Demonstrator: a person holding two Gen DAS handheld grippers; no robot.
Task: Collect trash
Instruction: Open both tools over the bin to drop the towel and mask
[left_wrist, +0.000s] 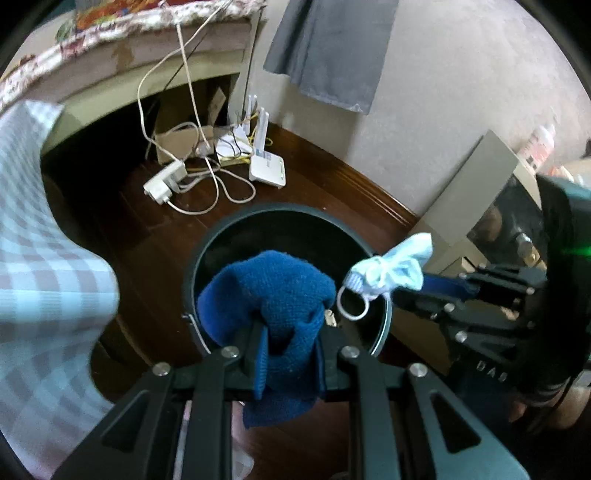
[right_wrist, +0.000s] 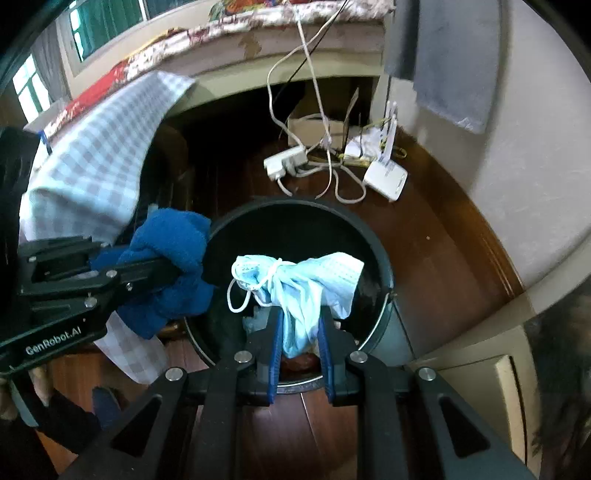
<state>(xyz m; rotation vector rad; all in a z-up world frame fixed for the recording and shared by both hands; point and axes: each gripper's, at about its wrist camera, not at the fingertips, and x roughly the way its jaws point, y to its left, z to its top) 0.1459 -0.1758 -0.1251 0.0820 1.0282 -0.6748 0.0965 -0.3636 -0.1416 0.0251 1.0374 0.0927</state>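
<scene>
A round black trash bin (left_wrist: 221, 236) (right_wrist: 369, 236) stands open on the dark wood floor below both grippers. My left gripper (left_wrist: 290, 332) is shut on a blue cloth (left_wrist: 273, 291) and holds it over the bin's near left rim; the cloth (right_wrist: 170, 240) and that gripper (right_wrist: 177, 271) also show in the right wrist view. My right gripper (right_wrist: 300, 317) is shut on a crumpled light blue face mask (right_wrist: 299, 280) above the bin's opening. The mask (left_wrist: 395, 267) and the right gripper (left_wrist: 400, 288) show at the bin's right rim in the left wrist view.
A white router (left_wrist: 267, 168), a power strip (left_wrist: 164, 181) and loose cables lie on the floor behind the bin. A checked bedsheet (left_wrist: 40, 240) hangs at the left. A grey cloth (left_wrist: 332, 51) hangs on the wall. A beige cabinet (left_wrist: 469, 192) stands right.
</scene>
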